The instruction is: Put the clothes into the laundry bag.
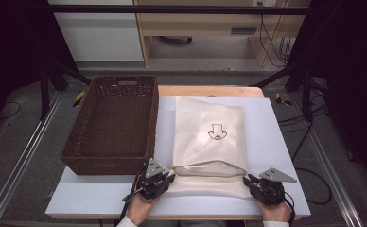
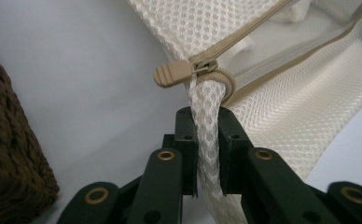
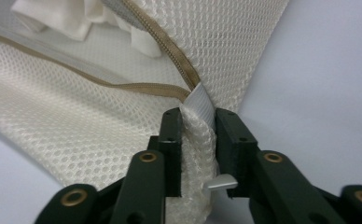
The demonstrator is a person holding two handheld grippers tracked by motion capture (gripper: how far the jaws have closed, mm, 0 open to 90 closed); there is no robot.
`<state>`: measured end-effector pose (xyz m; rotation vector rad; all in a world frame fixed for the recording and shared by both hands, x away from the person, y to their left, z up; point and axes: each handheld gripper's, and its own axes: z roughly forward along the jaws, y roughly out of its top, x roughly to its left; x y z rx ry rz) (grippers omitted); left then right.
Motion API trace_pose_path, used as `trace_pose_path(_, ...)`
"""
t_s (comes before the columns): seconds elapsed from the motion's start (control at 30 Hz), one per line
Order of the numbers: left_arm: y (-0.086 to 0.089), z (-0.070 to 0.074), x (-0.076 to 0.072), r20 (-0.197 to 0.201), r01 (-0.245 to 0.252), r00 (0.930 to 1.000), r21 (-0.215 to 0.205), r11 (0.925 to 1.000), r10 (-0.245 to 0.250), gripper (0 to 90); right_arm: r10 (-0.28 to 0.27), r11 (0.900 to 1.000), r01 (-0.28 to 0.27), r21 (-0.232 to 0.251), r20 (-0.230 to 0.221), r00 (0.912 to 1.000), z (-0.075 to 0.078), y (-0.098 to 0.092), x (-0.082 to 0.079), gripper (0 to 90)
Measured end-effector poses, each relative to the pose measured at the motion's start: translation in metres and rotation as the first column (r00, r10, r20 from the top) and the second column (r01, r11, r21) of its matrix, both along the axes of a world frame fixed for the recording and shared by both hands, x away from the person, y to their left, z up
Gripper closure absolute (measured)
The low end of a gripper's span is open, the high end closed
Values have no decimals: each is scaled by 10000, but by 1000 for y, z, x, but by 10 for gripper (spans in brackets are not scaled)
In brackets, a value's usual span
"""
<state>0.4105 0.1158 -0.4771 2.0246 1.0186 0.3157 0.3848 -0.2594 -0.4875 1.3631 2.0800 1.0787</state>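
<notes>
A cream mesh bag (image 1: 210,137) with a small dark print lies flat on the white table (image 1: 271,137), its zipped mouth gaping toward the near edge. My left gripper (image 1: 171,177) holds the mouth's left corner. In the left gripper view the jaws (image 2: 207,116) pinch a strip of mesh just below the tan zipper pull (image 2: 172,74). My right gripper (image 1: 248,180) is at the mouth's right corner. In the right gripper view its jaws (image 3: 198,116) clamp the mesh and a white tab where the zipper ends. White cloth (image 3: 67,18) shows inside the bag.
A brown wicker basket (image 1: 108,165) stands empty on the table's left, close to my left gripper, and its corner (image 2: 6,154) appears in the left gripper view. Bare table runs along the bag's right side. Black frame legs and cables stand beyond the table.
</notes>
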Motion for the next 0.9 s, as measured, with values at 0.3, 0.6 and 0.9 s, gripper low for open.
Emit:
trace_pose_path(0.3, 4, 10, -3, 657, 273, 9975, 48, 9996, -275, 379, 57, 10000, -61, 33, 1032, 9946, 5, 0, 0, 360)
trace_pose_path(0.6, 20, 21, -12, 1034, 554, 9932, -93, 9984, -542, 286, -658, 9958, 541, 742, 1646, 9842, 23, -19, 2, 212)
trace_pose_path(0.9, 30, 19, -12, 902, 621, 9941, -177, 9979, -603, 259, -1153, 9914, 1034, 796, 1632, 9798, 20, -33, 7, 195)
